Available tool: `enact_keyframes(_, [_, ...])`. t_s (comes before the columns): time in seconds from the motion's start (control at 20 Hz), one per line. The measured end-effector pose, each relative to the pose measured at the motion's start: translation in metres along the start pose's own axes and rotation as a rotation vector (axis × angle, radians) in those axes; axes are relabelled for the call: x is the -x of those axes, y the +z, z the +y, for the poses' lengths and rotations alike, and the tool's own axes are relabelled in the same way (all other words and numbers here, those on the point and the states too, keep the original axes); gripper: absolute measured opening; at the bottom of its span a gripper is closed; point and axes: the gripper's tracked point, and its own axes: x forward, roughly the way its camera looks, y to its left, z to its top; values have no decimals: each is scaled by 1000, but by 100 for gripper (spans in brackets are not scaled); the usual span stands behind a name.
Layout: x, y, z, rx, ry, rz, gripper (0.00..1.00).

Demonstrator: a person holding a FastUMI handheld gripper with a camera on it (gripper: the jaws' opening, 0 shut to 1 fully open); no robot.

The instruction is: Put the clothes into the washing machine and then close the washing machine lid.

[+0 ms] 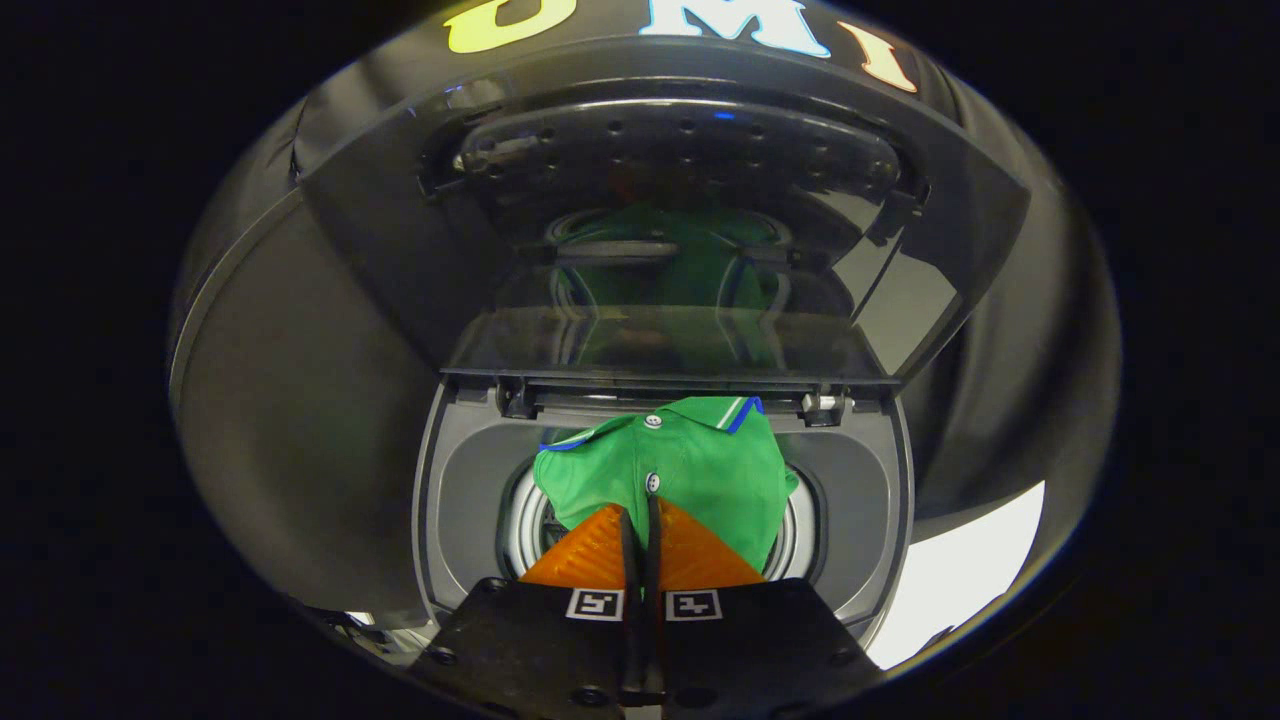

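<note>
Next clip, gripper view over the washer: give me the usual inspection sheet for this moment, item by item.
Surface: grey top deck of the washing machine, with a round drum opening in it.
Job's things: green polo shirt hangs over the drum opening, its collar up toward the hinge side; the lid stands raised and open, reflecting the shirt.
Clutter: nothing seen.
Grippers: gripper has its fingers closed together, pinching the shirt at the button placket.
Cables: nothing seen.
Surroundings: black cloth wall behind the machine; a bright white patch low beside the machine, too unclear to identify.
</note>
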Motion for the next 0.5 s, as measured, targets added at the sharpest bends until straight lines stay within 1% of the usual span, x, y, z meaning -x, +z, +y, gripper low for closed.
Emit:
enact_keyframes(0.1, [-3,-1,-4,-2,-21,4,1])
enact_keyframes(0.35, [-11,-5,-10,-9,-40,17,2])
enact_keyframes(0.4, [-13,-6,-11,-12,-37,34,7])
enact_keyframes(0.45, [-13,-12,-5,-16,-10,55,13])
enact_keyframes(0.5, [-13,-17,-6,-17,-19,75,19])
